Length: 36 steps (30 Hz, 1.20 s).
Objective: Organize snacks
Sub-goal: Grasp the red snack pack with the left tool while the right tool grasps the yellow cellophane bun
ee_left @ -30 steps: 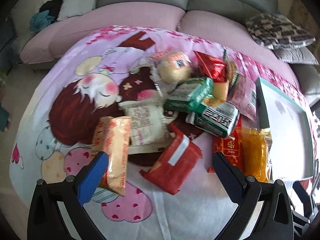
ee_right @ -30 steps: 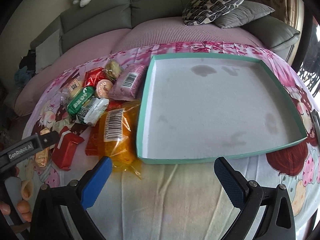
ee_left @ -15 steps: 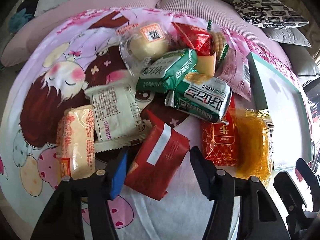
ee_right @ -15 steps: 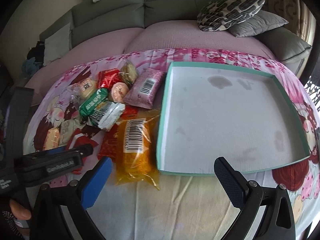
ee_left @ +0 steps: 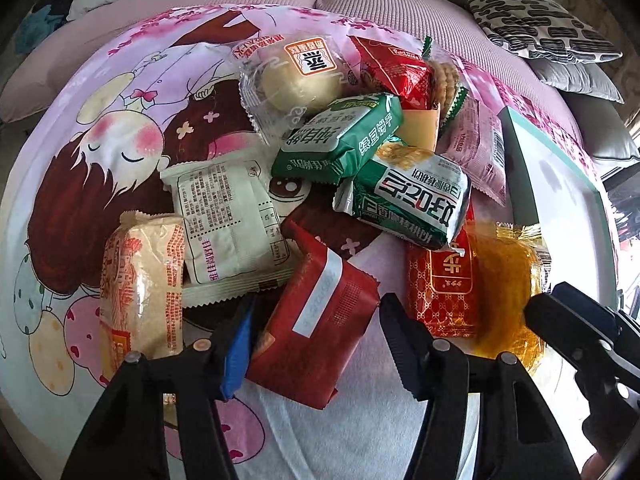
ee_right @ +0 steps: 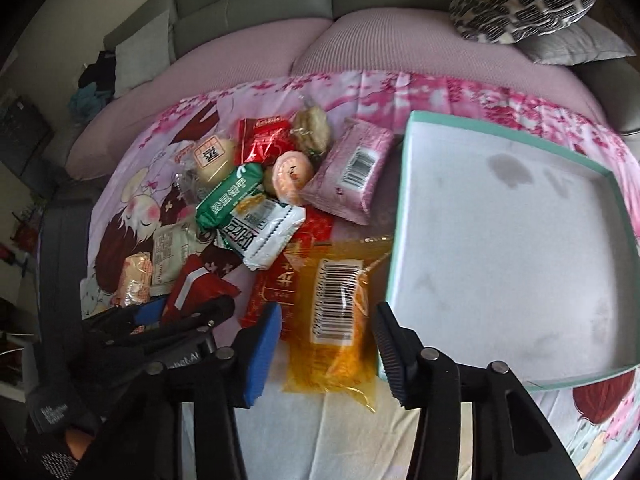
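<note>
**Now both grippers are lining up on snack packs**

Now the left gripper (ee_left: 316,334) is straddling a red pack (ee_left: 316,320), jaws apart on either side, not yet pinching. The right gripper (ee_right: 326,344) is likewise sitting apart around an orange pack (ee_right: 336,316), just beside the empty tray (ee_right: 404,216). Other snacks are lying heaped on the cloth (ee_left: 120,92). Next, likely, each is closing, lifting, and carrying into the tray.

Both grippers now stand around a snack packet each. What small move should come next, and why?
Probably close the left gripper on the red packet: its open fingers already flank the packet's sides. The right gripper likewise straddles the orange packet, and the tray beside it holds nothing yet.
</note>
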Motion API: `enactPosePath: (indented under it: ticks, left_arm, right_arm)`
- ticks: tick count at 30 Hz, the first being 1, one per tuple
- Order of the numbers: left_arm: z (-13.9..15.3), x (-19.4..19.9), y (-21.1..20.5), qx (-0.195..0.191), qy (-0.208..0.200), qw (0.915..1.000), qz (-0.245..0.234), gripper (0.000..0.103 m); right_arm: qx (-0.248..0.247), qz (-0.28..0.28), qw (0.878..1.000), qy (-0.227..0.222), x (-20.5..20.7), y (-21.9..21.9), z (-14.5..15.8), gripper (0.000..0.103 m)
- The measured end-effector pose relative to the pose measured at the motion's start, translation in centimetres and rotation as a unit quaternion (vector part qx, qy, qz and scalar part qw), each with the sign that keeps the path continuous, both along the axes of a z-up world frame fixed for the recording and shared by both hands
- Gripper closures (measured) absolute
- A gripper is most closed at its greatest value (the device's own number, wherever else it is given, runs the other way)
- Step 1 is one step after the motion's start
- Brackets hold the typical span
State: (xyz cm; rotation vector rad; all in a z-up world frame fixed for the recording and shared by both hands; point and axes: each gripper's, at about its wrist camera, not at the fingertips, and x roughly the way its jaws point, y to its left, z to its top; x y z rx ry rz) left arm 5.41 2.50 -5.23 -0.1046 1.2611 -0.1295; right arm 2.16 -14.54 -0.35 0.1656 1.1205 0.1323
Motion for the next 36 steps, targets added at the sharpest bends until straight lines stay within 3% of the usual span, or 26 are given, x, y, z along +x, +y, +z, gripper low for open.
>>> enactPosePath:
  ticks: [10,17,21,25,28,36]
  left_arm:
    - [-0.2,0.0,0.0,0.000,0.002,1.0000,-0.002,0.041]
    - [-0.4,0.1,-0.5,0.012,0.001,0.9999,-0.008,0.041]
    - [-0.5,0.2,-0.7,0.016,-0.001,0.9998,-0.010,0.041]
    - [-0.3,0.3,-0.4,0.011,-0.006,0.9999,-0.003,0.056]
    - [-0.1,0.4,-0.3,0.007,-0.008,0.9999,-0.002,0.060]
    - [1.3,0.1,-0.1,-0.011,-0.025,0.9996,0.004,0.061]
  right_arm:
    - [-0.042,0.002,0.998,0.050,1.9,1.1,-1.8,0.057]
    - [-0.060,0.000,0.996,0.061,2.5,1.6,-2.8,0.057]
    - [-0.066,-0.005,0.996,0.056,2.7,1.8,-3.0,0.060]
    - [-0.061,-0.017,0.997,0.039,2.5,2.0,-3.1,0.064]
    - [-0.047,-0.028,0.998,0.028,2.1,1.5,-3.0,0.065]
    - [-0.002,-0.046,0.999,-0.011,-0.3,-0.2,-1.1,0.065]
